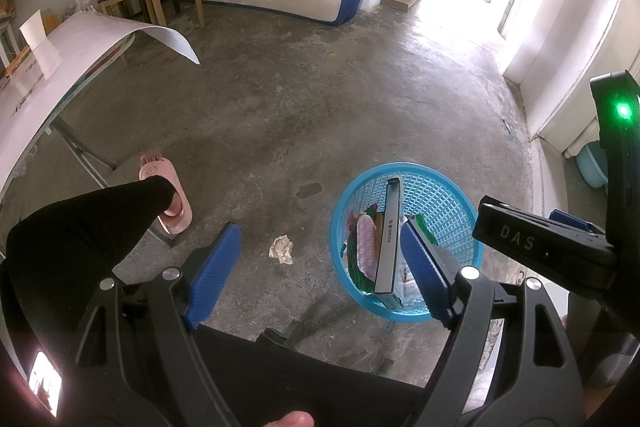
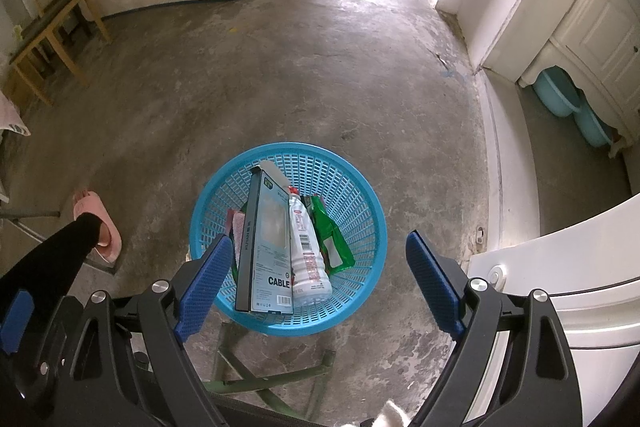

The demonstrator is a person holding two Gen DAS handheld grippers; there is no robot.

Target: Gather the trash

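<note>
Here, both the left claw and right claw gape empty; ahead between the left one's fingers lies a light, soft crumpled paper wad, best pinched across its middle.

The box reads "CABLE" (spine "KUYAN"); the right hand-held gripper reads "DAS".

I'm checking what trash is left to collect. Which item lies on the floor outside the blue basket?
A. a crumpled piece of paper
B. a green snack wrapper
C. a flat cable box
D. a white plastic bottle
A: the crumpled piece of paper lies on the bare concrete left of the blue basket; the other three are inside it.
</note>
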